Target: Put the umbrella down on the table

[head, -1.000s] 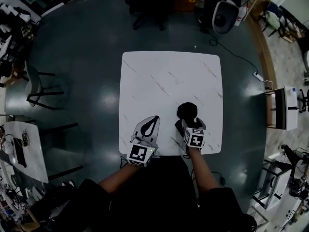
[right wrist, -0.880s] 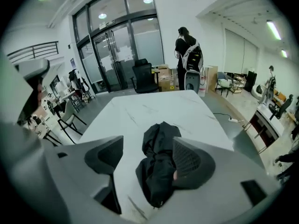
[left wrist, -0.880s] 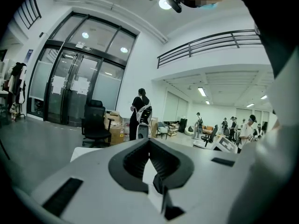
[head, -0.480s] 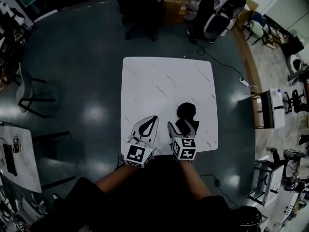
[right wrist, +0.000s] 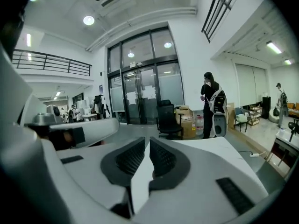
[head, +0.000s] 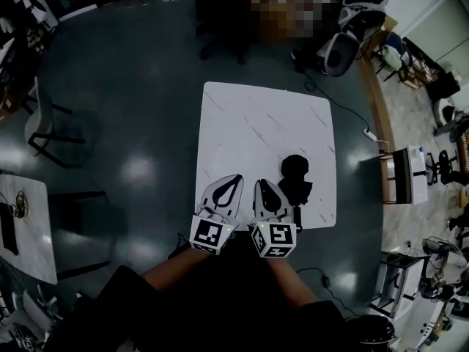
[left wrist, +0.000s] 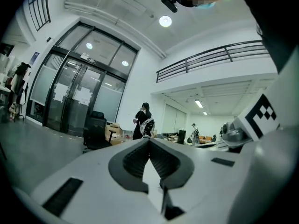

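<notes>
My right gripper [right wrist: 147, 140] is closing. Its two grey ribbed pads have almost met and there is nothing between them. My left gripper [left wrist: 149, 141] has its jaws together and is also empty. From the head view, both grippers sit side by side over the near edge of the white table [head: 256, 123], pointing away from me across it.

The umbrella [head: 296, 178] is a folded black bundle lying on the table top, towards the near right part. It is just to the right of my right gripper and a little beyond it. Neither gripper is holding it. From above I cannot tell whether the right gripper brushes it, and neither gripper view shows it.

The umbrella looks already set down, so I judge the step in hand is simply getting clear of it. To do that well, I would draw the right gripper straight back towards me, not sideways, so the closed jaws cannot catch a fold or strap and drag the bundle. It lies near the table's edge, so a small tug could send it over.
</notes>
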`<state>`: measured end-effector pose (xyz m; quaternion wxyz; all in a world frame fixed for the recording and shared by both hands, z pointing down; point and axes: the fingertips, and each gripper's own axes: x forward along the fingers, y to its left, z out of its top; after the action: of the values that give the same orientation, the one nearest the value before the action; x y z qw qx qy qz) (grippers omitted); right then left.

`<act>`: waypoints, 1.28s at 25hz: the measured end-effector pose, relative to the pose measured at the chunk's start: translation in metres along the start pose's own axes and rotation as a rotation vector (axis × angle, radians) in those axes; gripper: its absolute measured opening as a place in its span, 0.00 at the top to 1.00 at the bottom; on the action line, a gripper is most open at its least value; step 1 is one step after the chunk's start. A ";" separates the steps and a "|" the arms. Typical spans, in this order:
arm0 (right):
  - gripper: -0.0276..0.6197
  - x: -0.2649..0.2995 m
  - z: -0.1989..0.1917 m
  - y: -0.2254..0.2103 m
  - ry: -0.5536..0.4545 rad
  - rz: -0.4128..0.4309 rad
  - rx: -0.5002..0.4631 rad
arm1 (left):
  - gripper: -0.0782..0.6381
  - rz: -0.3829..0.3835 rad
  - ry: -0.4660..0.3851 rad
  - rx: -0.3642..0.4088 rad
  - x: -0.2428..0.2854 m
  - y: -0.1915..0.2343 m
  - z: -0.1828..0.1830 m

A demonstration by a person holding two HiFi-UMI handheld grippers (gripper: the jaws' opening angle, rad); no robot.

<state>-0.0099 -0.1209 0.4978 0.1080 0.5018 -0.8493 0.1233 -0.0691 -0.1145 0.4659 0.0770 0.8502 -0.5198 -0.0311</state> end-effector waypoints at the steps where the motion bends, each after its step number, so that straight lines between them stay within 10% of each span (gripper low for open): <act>1: 0.89 -0.001 0.004 0.009 -0.024 0.010 -0.010 | 0.88 0.002 -0.002 0.007 -0.005 0.003 0.001; 32: 0.93 -0.005 0.025 0.064 -0.131 0.023 -0.102 | 0.88 0.002 -0.010 0.114 -0.032 0.022 0.012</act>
<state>-0.0650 -0.0949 0.4658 0.0762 0.4929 -0.8654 0.0482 -0.1047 -0.0972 0.4566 0.0260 0.8526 -0.5219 -0.0057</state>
